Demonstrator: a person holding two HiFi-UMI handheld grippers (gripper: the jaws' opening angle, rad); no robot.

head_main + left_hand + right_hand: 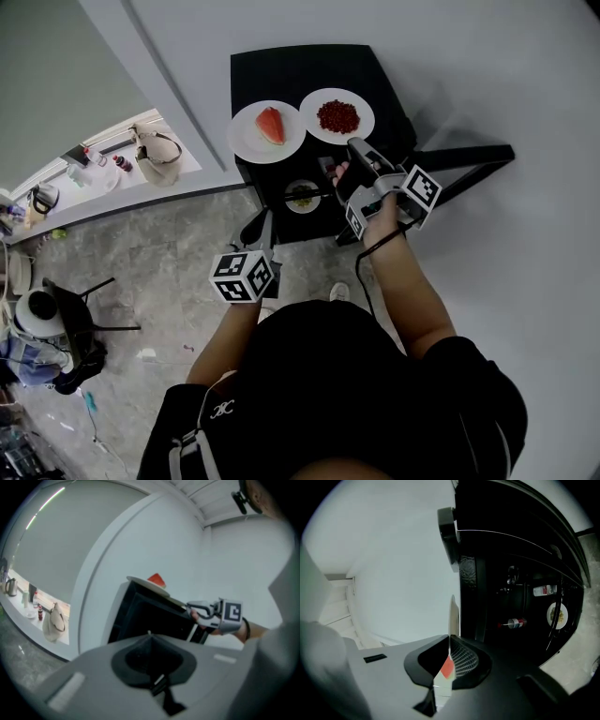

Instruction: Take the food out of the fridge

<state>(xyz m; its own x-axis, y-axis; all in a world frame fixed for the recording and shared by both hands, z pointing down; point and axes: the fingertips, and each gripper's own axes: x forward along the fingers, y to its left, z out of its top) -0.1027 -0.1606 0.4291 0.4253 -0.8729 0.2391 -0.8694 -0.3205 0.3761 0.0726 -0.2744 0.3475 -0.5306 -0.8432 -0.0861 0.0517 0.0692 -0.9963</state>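
Observation:
A small black fridge stands open, its door swung out to the right. On its top rest two white plates: one with a watermelon slice, one with red berries. My right gripper is shut on the near rim of the berry plate. In the right gripper view that rim runs edge-on between the shut jaws. Inside the fridge sits a plate of greenish food. My left gripper is shut and empty, held low in front of the fridge.
Bottles and a can lie on the fridge shelves. A white wall rises behind the fridge. At the left are a grey tiled floor, a window ledge with a bag and a dark chair.

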